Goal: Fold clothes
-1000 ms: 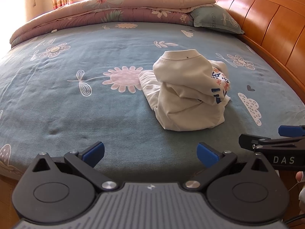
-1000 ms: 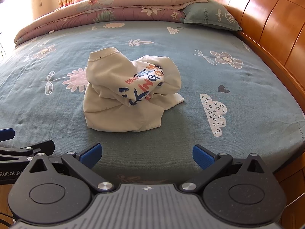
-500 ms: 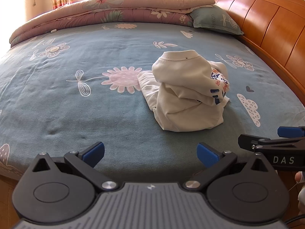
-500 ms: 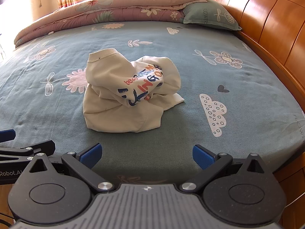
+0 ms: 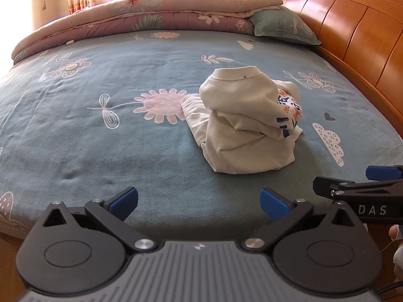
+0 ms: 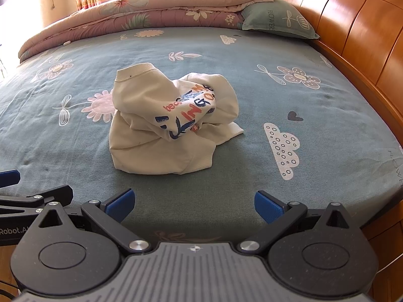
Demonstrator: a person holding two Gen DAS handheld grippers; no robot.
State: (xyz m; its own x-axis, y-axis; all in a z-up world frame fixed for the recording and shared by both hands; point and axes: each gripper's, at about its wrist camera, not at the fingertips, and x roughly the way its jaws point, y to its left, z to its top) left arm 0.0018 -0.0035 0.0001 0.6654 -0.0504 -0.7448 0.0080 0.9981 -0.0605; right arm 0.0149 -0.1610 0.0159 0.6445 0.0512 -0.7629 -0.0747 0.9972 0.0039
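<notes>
Cream cotton: the sweatshirt (image 5: 248, 123) sits in a crumpled heap on the bed (image 5: 100, 138), and I see its ribbed collar on top with blue and orange lettering spilling down one side.
Where it lies: right of centre in my left view, left of centre in my right view (image 6: 171, 123), so it is ahead and between my two tools.
Left tool (image 5: 199, 200): blue pads spread wide, nothing between them, hanging over the near edge of the bed, well short of the heap.
Right tool (image 6: 195, 202): also wide open and holding nothing, over the same near edge, clear of the cloth.
Side by side: from the left camera I catch the right tool's black arm and a blue tip at the far right, with a bit of a hand (image 5: 396, 234) under it.
Sheet: blue-grey, printed with a pink flower (image 5: 163, 105) just left of the sweatshirt and a white cloud (image 6: 283, 146) to its right.
Far end: a folded quilt (image 6: 151, 10) and a green pillow (image 6: 277, 17).
Right flank: the wooden headboard (image 6: 352, 25), shiny.
</notes>
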